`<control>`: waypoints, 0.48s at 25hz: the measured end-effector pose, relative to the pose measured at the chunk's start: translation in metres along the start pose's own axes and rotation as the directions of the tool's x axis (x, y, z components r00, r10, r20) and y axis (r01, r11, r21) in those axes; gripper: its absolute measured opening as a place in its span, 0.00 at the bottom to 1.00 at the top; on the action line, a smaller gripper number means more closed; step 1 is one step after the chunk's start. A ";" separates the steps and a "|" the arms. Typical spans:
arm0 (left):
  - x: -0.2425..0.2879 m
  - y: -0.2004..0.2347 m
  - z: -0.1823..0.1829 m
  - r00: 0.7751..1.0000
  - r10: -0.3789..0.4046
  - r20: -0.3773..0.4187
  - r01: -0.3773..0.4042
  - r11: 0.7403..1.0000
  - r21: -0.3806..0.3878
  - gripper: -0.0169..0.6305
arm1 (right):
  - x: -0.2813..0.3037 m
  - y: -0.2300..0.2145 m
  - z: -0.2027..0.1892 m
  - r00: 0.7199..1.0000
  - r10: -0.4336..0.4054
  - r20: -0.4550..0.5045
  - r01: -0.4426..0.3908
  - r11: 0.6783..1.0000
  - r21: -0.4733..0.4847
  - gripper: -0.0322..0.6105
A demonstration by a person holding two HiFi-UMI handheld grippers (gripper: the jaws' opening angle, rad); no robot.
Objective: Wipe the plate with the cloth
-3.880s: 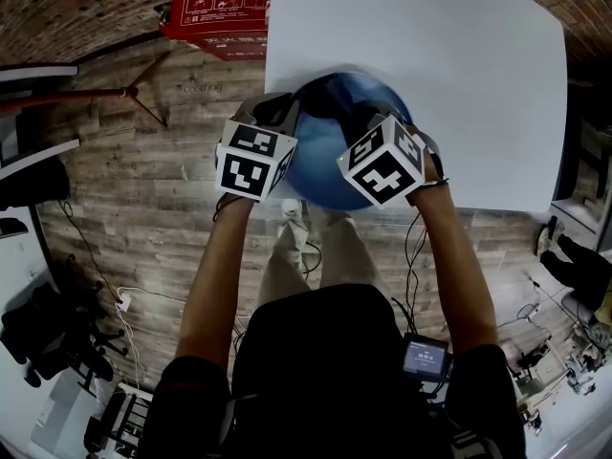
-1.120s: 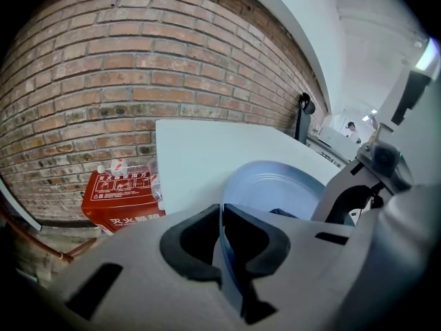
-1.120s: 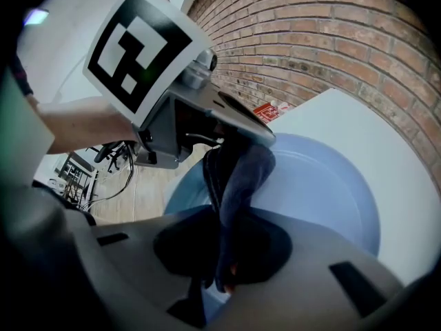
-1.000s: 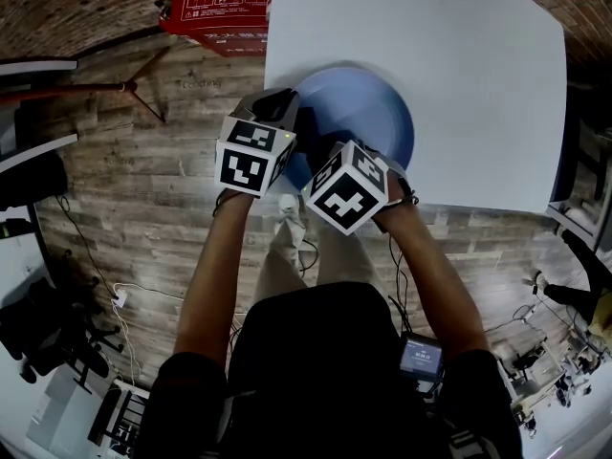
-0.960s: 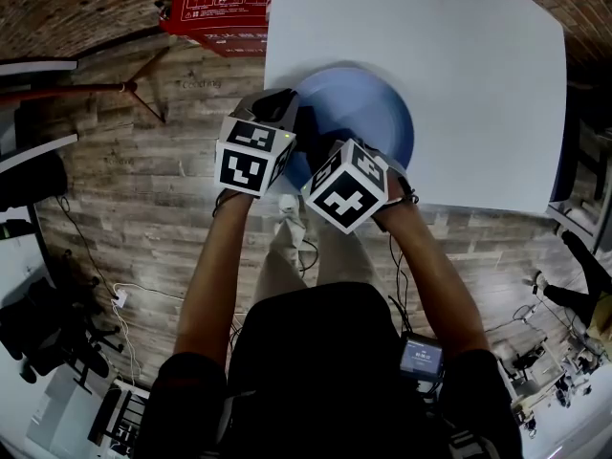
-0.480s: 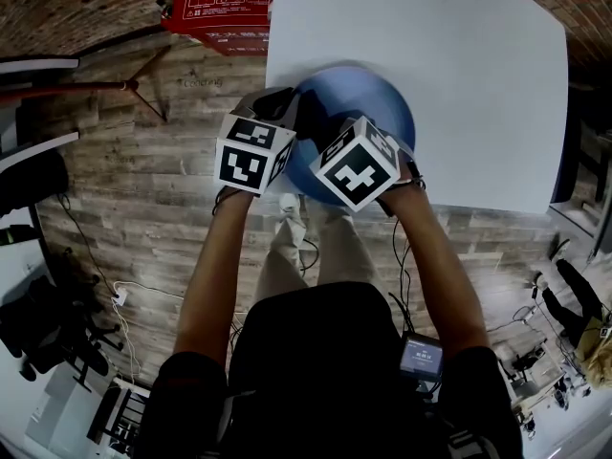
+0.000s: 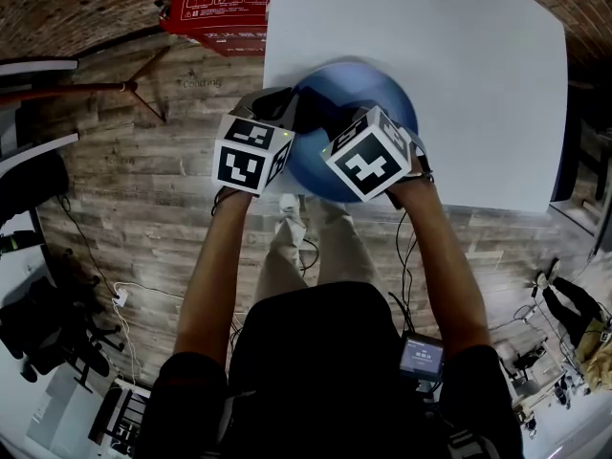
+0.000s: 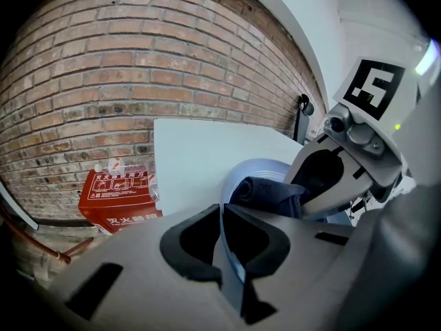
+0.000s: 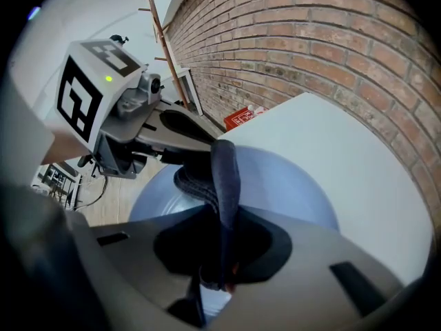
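A blue plate [image 7: 356, 103] is held tilted over the near left corner of the white table [image 7: 459, 65]. My left gripper [image 8: 222, 216] is shut on the plate's thin rim [image 8: 231, 267]; its marker cube [image 7: 253, 156] shows left of the plate. My right gripper [image 9: 224, 212] is shut on a dark blue cloth [image 9: 222, 178], which is bunched against the plate's face [image 9: 296, 185]. The cloth [image 8: 269, 192] also shows in the left gripper view, pressed on the plate [image 8: 258, 169] by the right gripper's jaws. The right marker cube [image 7: 373, 156] hides that part of the plate in the head view.
A red box with printing [image 7: 220, 3] stands on the wooden floor [image 7: 143, 208] left of the table, against the brick wall [image 8: 103, 81]. A stand's leg [image 7: 67, 94] and cables [image 7: 105, 285] lie on the floor at left. The person's legs are below the plate.
My right gripper has moved with the cloth from the plate's near left edge up and to the right across its face. The left gripper has kept its hold and barely moved.
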State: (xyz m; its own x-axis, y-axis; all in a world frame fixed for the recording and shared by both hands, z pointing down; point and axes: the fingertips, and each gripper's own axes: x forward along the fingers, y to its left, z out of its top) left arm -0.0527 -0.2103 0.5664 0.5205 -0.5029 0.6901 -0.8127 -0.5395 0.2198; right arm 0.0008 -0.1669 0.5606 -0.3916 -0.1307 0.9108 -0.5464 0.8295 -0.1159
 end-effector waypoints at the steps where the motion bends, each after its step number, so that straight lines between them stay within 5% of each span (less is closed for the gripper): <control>1: 0.000 0.000 0.000 1.000 -0.001 -0.001 0.001 1.000 0.001 0.08 | -0.001 -0.004 0.000 1.000 -0.008 -0.001 0.008 1.000 0.004 0.15; 12: -0.001 -0.001 0.001 1.000 -0.001 0.007 0.001 1.000 0.002 0.08 | -0.013 -0.041 -0.014 0.996 -0.088 -0.007 0.088 0.992 0.093 0.15</control>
State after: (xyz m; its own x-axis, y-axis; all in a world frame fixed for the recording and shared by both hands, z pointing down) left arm -0.0520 -0.2096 0.5653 0.5230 -0.5072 0.6850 -0.8119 -0.5412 0.2191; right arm 0.0384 -0.1914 0.5589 -0.3374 -0.1993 0.9200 -0.6454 0.7605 -0.0720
